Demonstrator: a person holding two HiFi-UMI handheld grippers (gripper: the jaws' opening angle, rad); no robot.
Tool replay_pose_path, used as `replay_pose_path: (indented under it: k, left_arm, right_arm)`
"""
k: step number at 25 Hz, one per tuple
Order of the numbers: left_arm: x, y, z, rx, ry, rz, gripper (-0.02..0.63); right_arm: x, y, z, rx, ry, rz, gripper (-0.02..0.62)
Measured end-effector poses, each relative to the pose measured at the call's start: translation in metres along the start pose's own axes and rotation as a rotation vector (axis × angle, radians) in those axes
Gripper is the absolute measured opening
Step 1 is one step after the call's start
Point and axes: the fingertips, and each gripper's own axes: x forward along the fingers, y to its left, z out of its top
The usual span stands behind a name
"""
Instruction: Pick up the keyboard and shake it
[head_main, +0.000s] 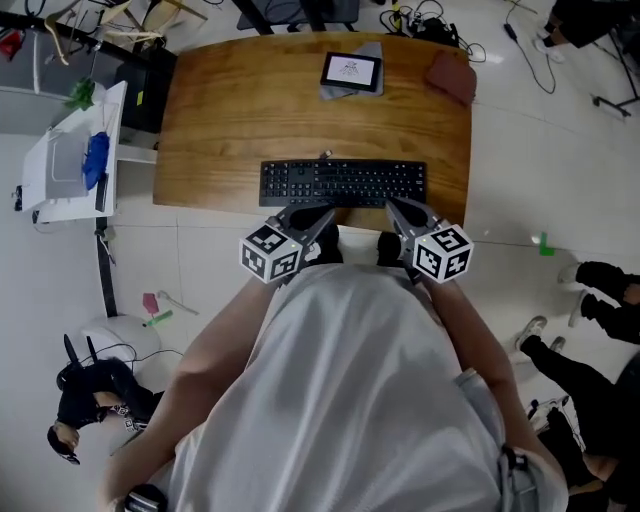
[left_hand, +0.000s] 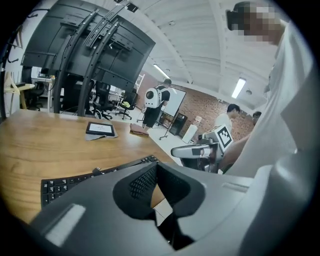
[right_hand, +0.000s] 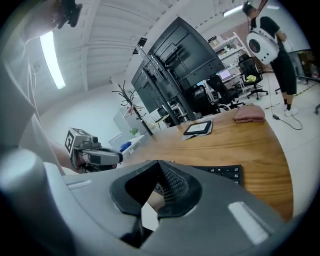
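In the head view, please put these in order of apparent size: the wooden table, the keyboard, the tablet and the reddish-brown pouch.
1. wooden table
2. keyboard
3. tablet and reddish-brown pouch: these look about alike, so I do not rank them.

Wooden table x1, w/ keyboard x1, tablet x1, reddish pouch x1 on top. Grippers x2: left gripper & right gripper, w/ marker cubes x2, 1 per gripper. White cart x1 at left of table, blue item x1 on it. Green bit x1 on floor. In left gripper view, bystanders in background x2 at least, incl 1 w/ white backpack x1
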Motion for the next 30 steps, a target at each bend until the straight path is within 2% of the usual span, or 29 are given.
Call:
replay_pose_path:
  k: [9,15,20,24,27,30]
  left_arm:
    - [-0.042,0.075,-0.021,-0.053,0.061,-0.045,0.002]
    - [-0.063,0.119,-0.043,-0.118,0.119,-0.039,0.031]
    - [-0.081,0.161,-0.071,-0.234,0.190,0.038,0.076]
    - [-0.091,0.194,-0.093,-0.362,0.259,0.104,0.117]
    - [-0.088,0.205,-0.102,-0.448,0.281,0.112,0.166]
    - [-0.084,0.208,-0.111,-0.496,0.320,0.103,0.201]
  right_arm:
    - [0.030,0.012,0.004,0.005,-0.007,-0.171,0.002]
    - [0.023,0.005,-0.016,0.038,0.029,-0.302,0.003]
    - [-0.002,-0.013,-0.038,0.112,0.063,-0.385,0.003]
    - [-0.017,-0.035,-0.047,0.132,0.105,-0.424,0.036]
    - [-0.029,-0.062,-0.045,0.155,0.115,-0.458,0.062]
    - [-0.038,-0.094,-0.044,0.229,0.135,-0.475,0.107]
